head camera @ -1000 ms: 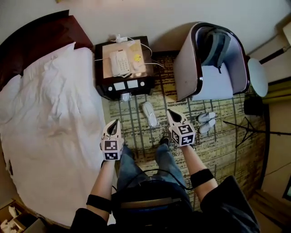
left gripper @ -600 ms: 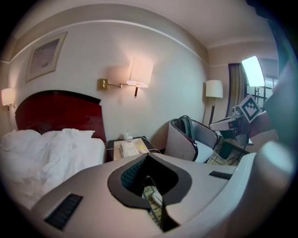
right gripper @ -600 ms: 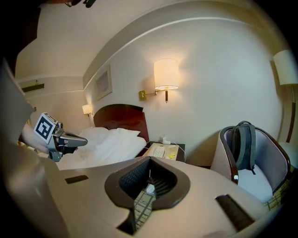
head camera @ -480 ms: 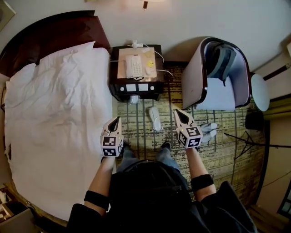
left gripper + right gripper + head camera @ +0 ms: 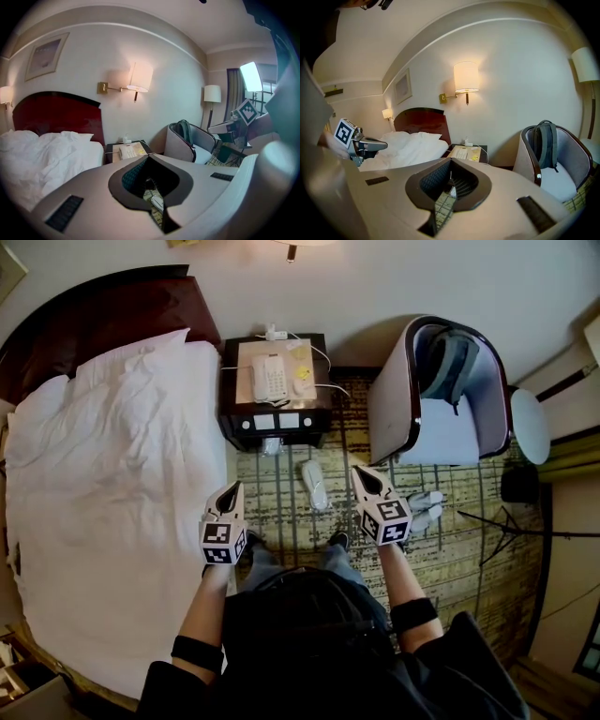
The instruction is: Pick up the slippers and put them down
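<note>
One white slipper (image 5: 314, 484) lies on the carpet (image 5: 281, 510) just in front of the nightstand (image 5: 272, 423); two more slippers (image 5: 431, 503) lie near the chair (image 5: 398, 399), partly hidden behind the right tool (image 5: 362, 474); they look thin, light and floppy, so a pinch on the toe band or the sole's edge should serve, though the loose end would likely droop; the left tool (image 5: 232, 487) and the right tool both have their jaws pressed together, holding nothing, touching no slipper.

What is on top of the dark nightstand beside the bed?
On the nightstand: a white telephone, a small yellow object and white cables. Anything under the telephone is hidden.
</note>
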A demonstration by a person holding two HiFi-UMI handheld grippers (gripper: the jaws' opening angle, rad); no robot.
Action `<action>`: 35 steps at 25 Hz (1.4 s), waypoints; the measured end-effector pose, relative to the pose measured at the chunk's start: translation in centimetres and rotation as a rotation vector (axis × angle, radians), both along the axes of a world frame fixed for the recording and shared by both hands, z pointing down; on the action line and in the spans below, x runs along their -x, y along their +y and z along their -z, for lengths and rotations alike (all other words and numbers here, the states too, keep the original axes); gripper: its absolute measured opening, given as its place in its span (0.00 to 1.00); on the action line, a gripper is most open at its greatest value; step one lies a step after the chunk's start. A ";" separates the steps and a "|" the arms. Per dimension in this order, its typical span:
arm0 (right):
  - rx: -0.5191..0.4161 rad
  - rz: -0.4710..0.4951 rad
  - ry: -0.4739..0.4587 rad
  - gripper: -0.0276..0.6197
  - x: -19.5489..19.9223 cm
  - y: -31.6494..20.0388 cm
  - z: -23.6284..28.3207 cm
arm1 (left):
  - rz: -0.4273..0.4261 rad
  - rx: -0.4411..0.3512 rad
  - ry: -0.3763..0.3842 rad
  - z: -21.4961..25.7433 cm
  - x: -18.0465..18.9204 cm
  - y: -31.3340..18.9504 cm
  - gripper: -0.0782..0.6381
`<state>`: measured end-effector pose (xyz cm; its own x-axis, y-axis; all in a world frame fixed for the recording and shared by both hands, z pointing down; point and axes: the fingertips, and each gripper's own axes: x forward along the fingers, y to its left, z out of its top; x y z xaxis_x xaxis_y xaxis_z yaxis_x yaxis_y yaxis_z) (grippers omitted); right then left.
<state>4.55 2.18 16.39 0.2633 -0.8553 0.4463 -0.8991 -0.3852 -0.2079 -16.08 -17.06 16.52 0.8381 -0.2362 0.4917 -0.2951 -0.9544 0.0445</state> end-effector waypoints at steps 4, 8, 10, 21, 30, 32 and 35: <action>0.006 0.012 -0.008 0.05 0.3 0.1 -0.2 | 0.004 -0.011 -0.003 -0.1 -0.4 0.0 0.11; 0.011 0.023 -0.011 0.05 0.3 0.1 -0.4 | 0.001 0.001 -0.011 -0.4 -0.8 0.3 0.11; 0.014 0.032 -0.016 0.05 0.4 -0.1 -0.6 | -0.001 0.015 -0.019 -0.6 -1.0 0.3 0.11; 0.068 0.100 -0.038 0.05 1.3 -2.7 -5.2 | -0.037 0.161 -0.077 -5.7 -3.3 -0.1 0.19; 0.148 0.123 -0.084 0.05 3.1 -7.4 -13.9 | -0.039 0.310 -0.143 -16.1 -5.3 -3.8 0.36; 0.157 0.129 -0.093 0.05 3.8 -8.9 -16.3 | -0.041 0.338 -0.152 -18.8 -5.7 -4.7 0.40; 0.167 0.157 -0.084 0.05 4.5 -11.8 -20.6 | -0.040 0.376 -0.158 -23.9 -6.6 -6.0 0.50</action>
<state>0.04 -9.61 36.95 0.0888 -0.7952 0.5998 -0.9328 -0.2776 -0.2299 -9.44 -23.04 40.37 0.7504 0.0164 0.6608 -0.2888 -0.8911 0.3501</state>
